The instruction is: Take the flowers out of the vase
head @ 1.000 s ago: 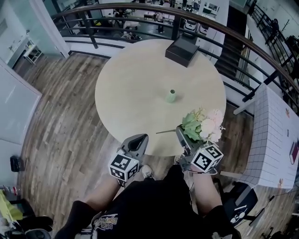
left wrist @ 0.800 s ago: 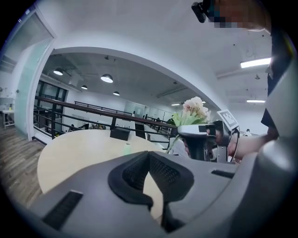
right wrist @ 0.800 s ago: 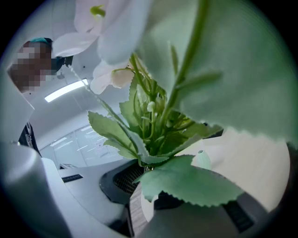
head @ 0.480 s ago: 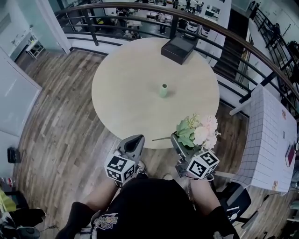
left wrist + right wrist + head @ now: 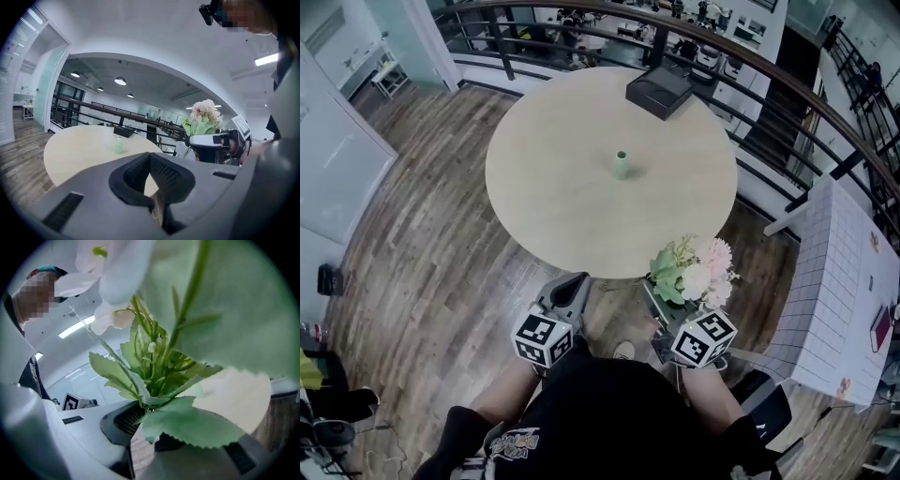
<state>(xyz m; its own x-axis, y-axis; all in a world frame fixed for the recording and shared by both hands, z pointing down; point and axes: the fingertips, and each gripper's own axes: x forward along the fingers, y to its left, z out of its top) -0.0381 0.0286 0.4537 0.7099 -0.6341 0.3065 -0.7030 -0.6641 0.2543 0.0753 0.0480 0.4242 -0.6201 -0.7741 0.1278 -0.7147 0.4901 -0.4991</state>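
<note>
The small green vase (image 5: pixel 622 165) stands empty and upright near the middle of the round beige table (image 5: pixel 544 206); the left gripper view shows the vase (image 5: pixel 118 145) too. My right gripper (image 5: pixel 651 289) is shut on the stems of the bunch of pink and white flowers (image 5: pixel 694 270), held off the table's near edge. In the right gripper view the green leaves (image 5: pixel 187 425) and stems fill the frame and cover the jaws. My left gripper (image 5: pixel 574 283) is shut and empty, level beside the right one, just short of the table's edge.
A black box (image 5: pixel 659 91) sits at the table's far edge. A curved railing (image 5: pixel 787 84) runs behind the table. A white gridded table (image 5: pixel 844 300) stands to the right, over a wooden floor (image 5: pixel 422 244).
Both grippers have drawn back from the table toward the person. The flowers, over the table's edge before, now hang off it. The vase has stayed in place.
</note>
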